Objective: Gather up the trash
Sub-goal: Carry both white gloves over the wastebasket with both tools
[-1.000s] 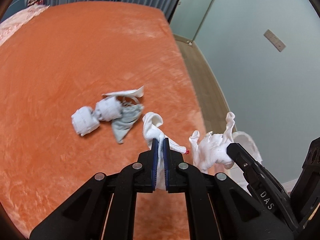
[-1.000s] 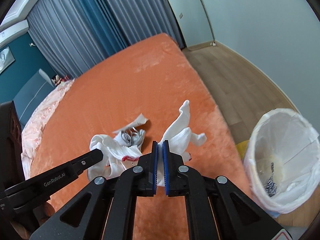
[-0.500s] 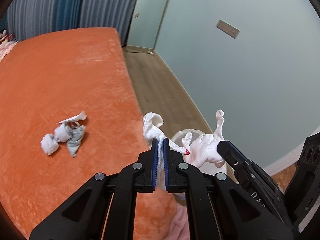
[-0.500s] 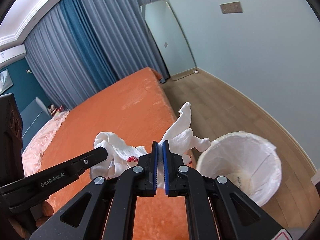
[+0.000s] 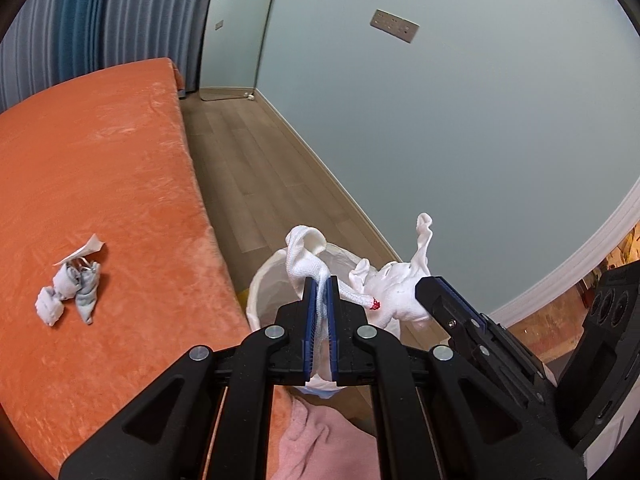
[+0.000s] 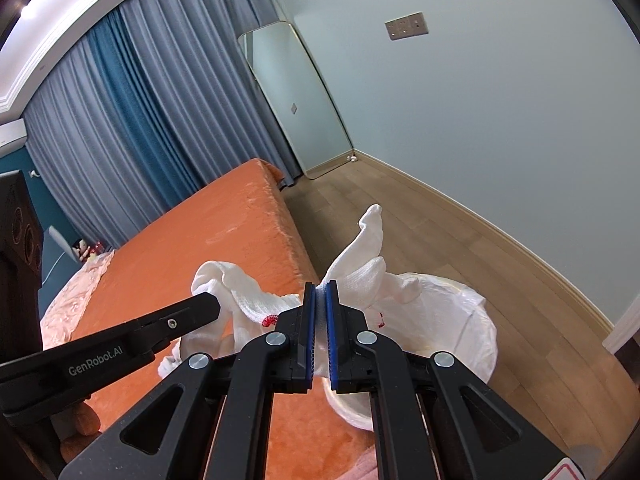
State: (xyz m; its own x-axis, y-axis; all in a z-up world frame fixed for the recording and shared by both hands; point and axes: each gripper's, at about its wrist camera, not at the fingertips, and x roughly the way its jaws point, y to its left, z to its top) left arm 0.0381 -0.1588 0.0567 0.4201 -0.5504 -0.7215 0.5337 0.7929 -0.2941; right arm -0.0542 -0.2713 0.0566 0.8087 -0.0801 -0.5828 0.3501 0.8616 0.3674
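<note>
Over bin [image 6: 476, 320]: cloth [image 6: 360, 268] between pads, apparently.

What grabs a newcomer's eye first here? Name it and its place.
Two white socks held up in the foreground: the left gripper is shut on one sock, the right gripper on the other sock. Just beyond them, a white-lined trash bin stands on the wooden floor beside the orange bed.

The white cloths [image 5: 308, 256] hide most of the bin's [image 6: 476, 320] inside.

White socks [image 5: 308, 258] w/ red marks; orange bedspread [image 5: 100, 184]; blue curtains [image 6: 132, 112].
</note>
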